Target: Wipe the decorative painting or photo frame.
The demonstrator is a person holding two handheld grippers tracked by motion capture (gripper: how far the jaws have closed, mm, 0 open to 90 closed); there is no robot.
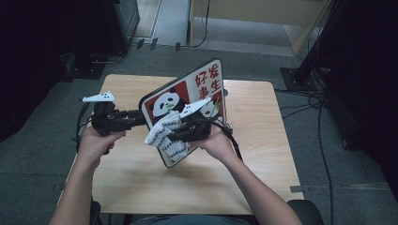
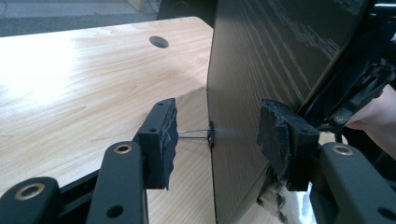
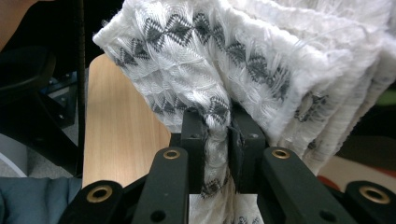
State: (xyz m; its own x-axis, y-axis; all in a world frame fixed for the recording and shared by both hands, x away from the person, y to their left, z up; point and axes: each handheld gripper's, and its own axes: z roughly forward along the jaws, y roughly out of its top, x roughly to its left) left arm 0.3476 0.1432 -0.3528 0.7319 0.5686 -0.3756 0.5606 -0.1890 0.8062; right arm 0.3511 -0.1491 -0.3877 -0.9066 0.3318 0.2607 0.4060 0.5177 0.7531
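forearms are coming in nearest the camera in the high view, each hand carrying a gripper over the wooden table (image 1: pixel 263 154). with the panda board (image 1: pixel 187 101) as the landmark: it is standing tilted on one lower corner near the table's middle, picture side facing the person. the left gripper (image 1: pixel 140 114) is meeting the board's left edge, and the right gripper (image 1: pixel 170 137) is sitting in front of its lower face, pressing a white patterned cloth (image 1: pixel 162 131) against the printed surface.

in the left gripper view, the board's dark back (image 2: pixel 261 70) is rising just beyond the jaws, which are straddling its edge, one pad (image 2: pixel 164 140) on the near side, standing apart from it, and the other pad (image 2: pixel 280 140) on the far side; whether that far pad is touching i cannot tell, so this looks like a loose steadying hold rather than a clamp. a bit of cloth is showing below the board.

in the right gripper view, the jaws are clenched on a bunched fold of the cloth (image 3: pixel 219 70), which is fanning out above them towards the board.

judging by this, the wiping of the board's face is under way. the next move is calling for sweeping the cloth across the picture while the left gripper is keeping the board from tipping or sliding.
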